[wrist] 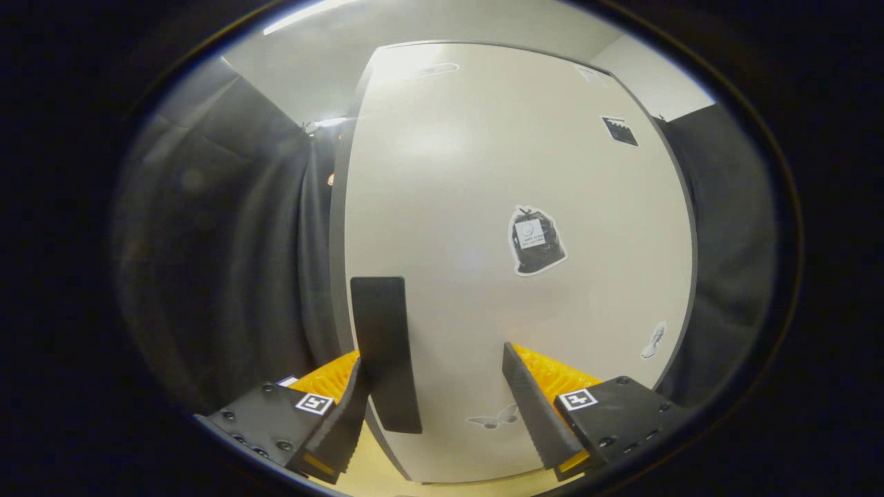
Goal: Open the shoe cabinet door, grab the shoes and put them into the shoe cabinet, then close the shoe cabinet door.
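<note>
Pale cream and glossy, the shoe cabinet door (497, 207) stands upright straight ahead of my tongs (449, 407), dark-edged, with a black bag sticker (536, 240) mid-panel, a small black sticker (619, 130) higher up, and faint butterfly decals (494, 417) low down. A flat black handle (385, 352) hangs vertically near the door's edge, just ahead of one finger (345, 421). My fingers stand wide apart and grip nothing, the handle toward one side of the gap; whether that finger touches it I cannot tell.
</note>
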Demonstrator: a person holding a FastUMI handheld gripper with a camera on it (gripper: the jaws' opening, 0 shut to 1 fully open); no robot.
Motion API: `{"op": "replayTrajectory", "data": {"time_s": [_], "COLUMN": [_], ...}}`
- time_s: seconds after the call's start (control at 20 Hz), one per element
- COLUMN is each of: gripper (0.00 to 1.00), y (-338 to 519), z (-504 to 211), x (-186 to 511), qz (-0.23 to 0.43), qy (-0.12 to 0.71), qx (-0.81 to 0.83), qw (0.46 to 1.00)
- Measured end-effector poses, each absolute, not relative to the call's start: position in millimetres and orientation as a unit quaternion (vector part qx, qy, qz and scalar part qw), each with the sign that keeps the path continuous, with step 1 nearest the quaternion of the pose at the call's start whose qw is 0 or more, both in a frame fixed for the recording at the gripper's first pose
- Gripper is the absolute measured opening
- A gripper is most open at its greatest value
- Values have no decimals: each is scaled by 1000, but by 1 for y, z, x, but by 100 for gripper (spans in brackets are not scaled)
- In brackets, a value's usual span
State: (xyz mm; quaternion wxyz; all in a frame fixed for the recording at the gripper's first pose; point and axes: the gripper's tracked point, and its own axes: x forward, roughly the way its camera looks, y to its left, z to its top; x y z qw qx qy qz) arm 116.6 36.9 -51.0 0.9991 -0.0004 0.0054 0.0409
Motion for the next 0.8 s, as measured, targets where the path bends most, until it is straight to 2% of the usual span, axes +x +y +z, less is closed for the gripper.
{"op": "replayTrajectory", "data": {"time_s": [0.4,0.8], "gripper": [100,100], "y": [37,43], "z": [-53,-56], "x": [121,122], "qz": [36,69], "qy": [8,22], "qx": [-2,13], "qw": [999,997]}}
